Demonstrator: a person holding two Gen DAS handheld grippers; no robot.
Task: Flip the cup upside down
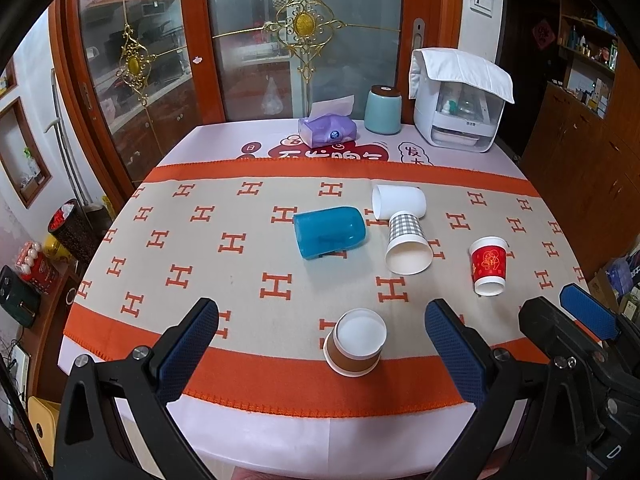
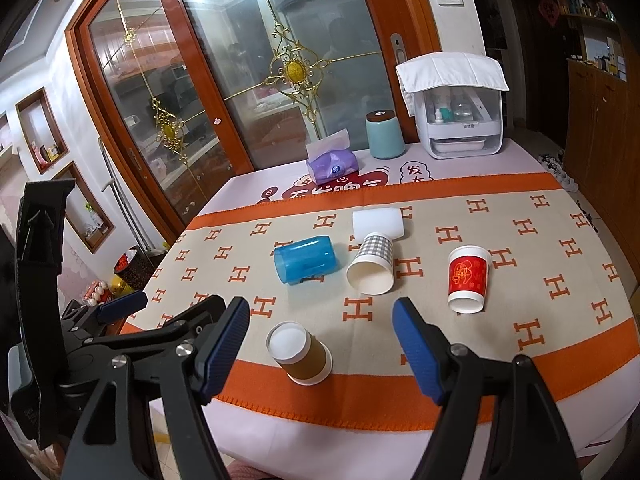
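ITEM 1, brown cup (image 1: 355, 342): paper, brown sleeve, white rim. Stands base-up on the near orange band of the H-pattern cloth (image 1: 240, 264); white flat face on top, wider rim down on the cloth. Judged already inverted.

ITEM 2, red cup (image 1: 488, 266): also base-up, right of centre, apart from the others. Judged already inverted.

ITEM 3, checked cup (image 1: 406, 246): on its side, mouth toward the cameras, base touching or just beside the white cup (image 1: 398, 201), which also lies on its side.

ITEM 4, blue cup (image 1: 329, 231): translucent plastic, on its side, long axis approx. left-right, just left of the checked cup.

ITEM 5, left gripper (image 1: 322, 330): fingers spread wide, nothing held. Brown cup sits between the finger lines, just ahead.

ITEM 6, right gripper (image 2: 322, 326): fingers spread wide, nothing held. Brown cup lies slightly left of its centre line.

KEY RELATION: which cup is meant cannot be told. Lying cups (blue, checked, white) are judged the ones left to do; all sit farther back, mid-cloth. Blue cup is ahead of both grippers, long axis crosswise to the fingers, so a grasp across its width is judged feasible w/o wrist turn. Neither gripper clearly nearer.

BACKGROUND: tissue pack (image 1: 327, 130), teal canister (image 1: 383, 110), white appliance (image 1: 460, 108) at far table edge.
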